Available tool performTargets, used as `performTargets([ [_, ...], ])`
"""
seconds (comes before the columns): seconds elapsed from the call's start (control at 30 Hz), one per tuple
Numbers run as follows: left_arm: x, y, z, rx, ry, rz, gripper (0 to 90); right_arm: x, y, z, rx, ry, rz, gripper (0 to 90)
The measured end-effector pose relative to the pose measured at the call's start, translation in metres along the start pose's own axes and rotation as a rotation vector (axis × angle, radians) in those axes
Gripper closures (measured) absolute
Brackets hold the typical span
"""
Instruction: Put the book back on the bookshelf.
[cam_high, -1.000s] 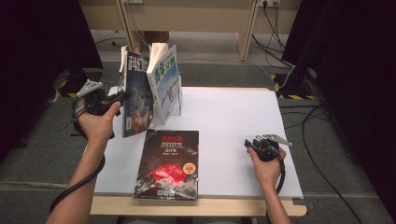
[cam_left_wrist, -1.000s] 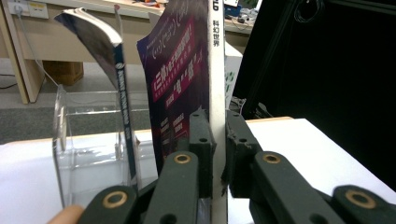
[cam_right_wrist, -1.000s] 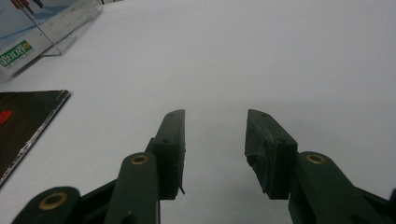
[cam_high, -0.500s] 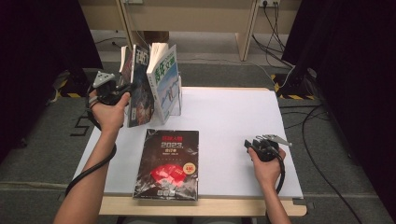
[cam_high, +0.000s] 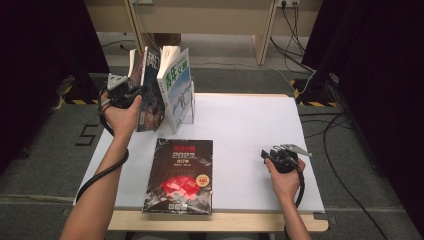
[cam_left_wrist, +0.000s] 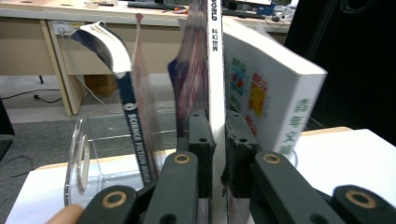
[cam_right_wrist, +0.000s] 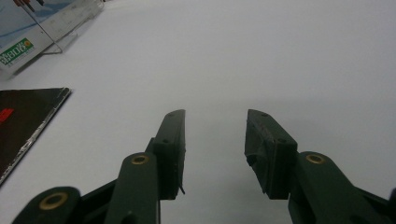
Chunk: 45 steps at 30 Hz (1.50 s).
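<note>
Left gripper (cam_high: 131, 95) is clamped on the spine edge of a dark-covered magazine (cam_high: 150, 100), with both pads pressed flat against it in the left gripper view (cam_left_wrist: 215, 154). The magazine (cam_left_wrist: 208, 70) stands upright in a clear acrylic rack (cam_left_wrist: 81, 154) at the far left of the white table (cam_high: 250, 130). It sits between a thin magazine lettered "SCIENCE FICTION WORLD" (cam_left_wrist: 133, 135), whose top pages curl over, and a thick white book with green characters (cam_left_wrist: 266, 102), which leans just beside it on the other side. A second dark magazine with red print (cam_high: 181, 175) lies flat near the front edge of the table, well apart from the rack. Right gripper (cam_high: 274, 154) rests low over the bare table at the front right; its jaws (cam_right_wrist: 215, 149) stand apart with nothing between them.
</note>
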<state>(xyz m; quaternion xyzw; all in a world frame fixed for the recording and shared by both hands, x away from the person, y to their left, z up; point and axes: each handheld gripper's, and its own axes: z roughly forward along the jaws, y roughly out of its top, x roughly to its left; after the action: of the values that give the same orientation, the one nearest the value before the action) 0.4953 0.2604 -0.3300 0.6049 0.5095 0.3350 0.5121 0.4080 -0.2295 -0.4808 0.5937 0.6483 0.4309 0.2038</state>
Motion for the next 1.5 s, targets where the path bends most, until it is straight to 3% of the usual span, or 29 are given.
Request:
performTargets([
  [0.2,0.004,-0.011,0.006,-0.014,0.020,0.017,82.8,0.002,0.000,0.001,0.003,0.000,0.000,58.7],
  [0.47,0.010,-0.017,-0.003,-0.041,0.050,0.057,82.5,0.003,0.000,0.002,0.007,0.002,-0.008,58.7],
  [0.97,0.013,-0.033,-0.036,-0.012,0.045,0.099,82.3,0.004,-0.001,0.001,0.008,0.003,-0.009,58.7],
  [1.13,0.016,-0.043,-0.052,0.004,0.029,0.090,82.3,0.005,-0.001,0.002,0.010,0.004,-0.008,58.7],
  [1.5,0.023,-0.062,-0.075,0.018,0.045,0.096,82.3,0.005,-0.001,0.002,0.009,0.002,-0.011,58.6],
])
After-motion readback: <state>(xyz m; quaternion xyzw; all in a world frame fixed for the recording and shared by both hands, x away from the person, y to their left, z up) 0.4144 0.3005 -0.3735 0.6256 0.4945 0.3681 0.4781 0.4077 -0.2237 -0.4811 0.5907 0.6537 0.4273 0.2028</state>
